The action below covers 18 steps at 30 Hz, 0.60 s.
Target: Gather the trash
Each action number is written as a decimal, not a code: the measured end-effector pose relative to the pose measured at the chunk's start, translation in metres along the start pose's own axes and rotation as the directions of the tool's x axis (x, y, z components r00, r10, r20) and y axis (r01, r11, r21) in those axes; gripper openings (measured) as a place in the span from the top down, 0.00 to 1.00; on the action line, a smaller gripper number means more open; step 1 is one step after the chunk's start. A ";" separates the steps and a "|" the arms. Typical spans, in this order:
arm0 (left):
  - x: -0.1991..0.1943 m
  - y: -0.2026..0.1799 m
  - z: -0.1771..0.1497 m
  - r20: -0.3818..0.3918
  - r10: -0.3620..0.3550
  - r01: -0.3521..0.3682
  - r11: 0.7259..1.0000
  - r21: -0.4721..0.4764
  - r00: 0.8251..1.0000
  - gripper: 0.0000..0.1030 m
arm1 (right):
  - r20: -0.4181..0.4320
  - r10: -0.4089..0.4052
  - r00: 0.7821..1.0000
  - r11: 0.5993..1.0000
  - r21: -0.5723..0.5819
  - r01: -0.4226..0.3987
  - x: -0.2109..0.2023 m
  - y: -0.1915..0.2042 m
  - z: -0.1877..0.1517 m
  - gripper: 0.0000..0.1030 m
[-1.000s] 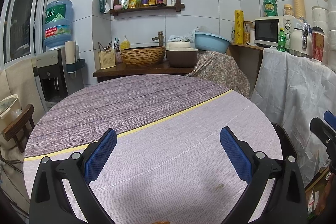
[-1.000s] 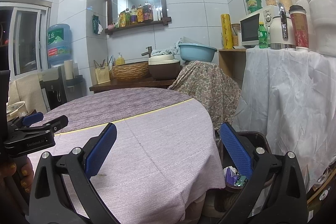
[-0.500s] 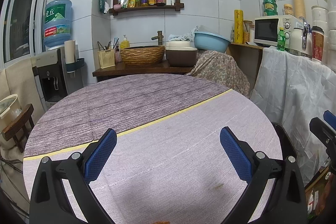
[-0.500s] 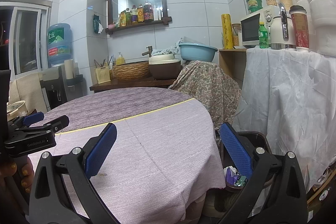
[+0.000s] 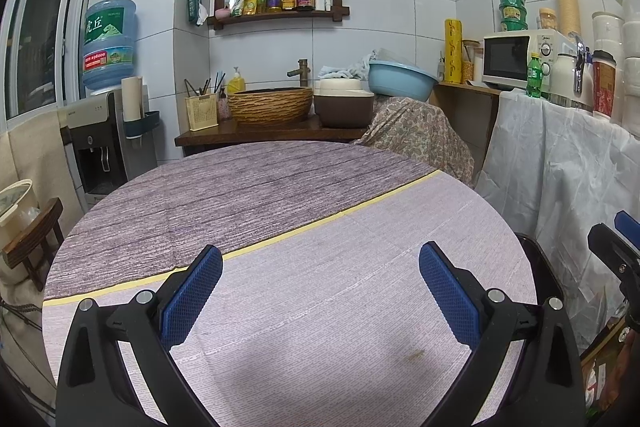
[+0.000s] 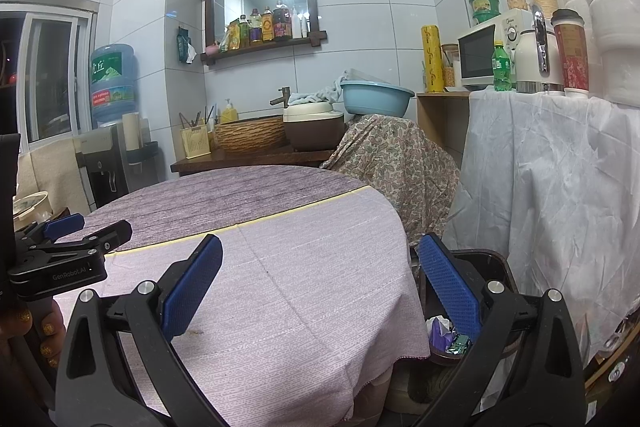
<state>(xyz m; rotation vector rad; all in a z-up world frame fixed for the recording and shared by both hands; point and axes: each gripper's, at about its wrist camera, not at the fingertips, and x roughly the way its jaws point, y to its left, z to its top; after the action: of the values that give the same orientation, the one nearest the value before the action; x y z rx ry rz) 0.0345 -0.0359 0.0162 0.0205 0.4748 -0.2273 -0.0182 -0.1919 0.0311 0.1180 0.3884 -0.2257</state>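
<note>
Purple-clothed table [image 5: 280, 195], left gripper [image 5: 320, 267] wide open and empty over it, right gripper [image 6: 320, 259] likewise at its right edge above the trash bin [image 6: 490, 261].

A woven basin [image 5: 270, 105] sits on the dark wooden counter [image 5: 272, 135] with a brown pot [image 5: 343, 107] just beside it. A blue plastic basin [image 5: 402, 79] rests on a floral cloth [image 5: 420, 135] at the counter's right end. A microwave [image 5: 516, 57] and green bottle [image 5: 534, 75] stand on the white-draped counter [image 5: 560, 163]. A water dispenser [image 5: 108, 139] stands at the left.
</note>
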 end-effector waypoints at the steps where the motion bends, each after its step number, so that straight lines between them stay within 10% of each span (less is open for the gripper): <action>1: 0.000 0.000 0.000 0.000 -0.002 0.002 1.000 -0.002 1.000 0.05 | -0.001 0.000 1.000 1.000 -0.001 0.000 0.001 0.000 0.000 0.06; 18: 0.001 -0.002 0.001 -0.007 0.006 -0.006 1.000 0.003 1.000 0.05 | -0.003 0.001 1.000 1.000 -0.001 -0.001 0.000 0.000 0.001 0.06</action>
<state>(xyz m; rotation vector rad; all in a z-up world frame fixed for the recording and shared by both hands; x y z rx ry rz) 0.0354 -0.0380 0.0167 0.0252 0.4815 -0.2220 -0.0175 -0.1919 0.0317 0.1178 0.3910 -0.2246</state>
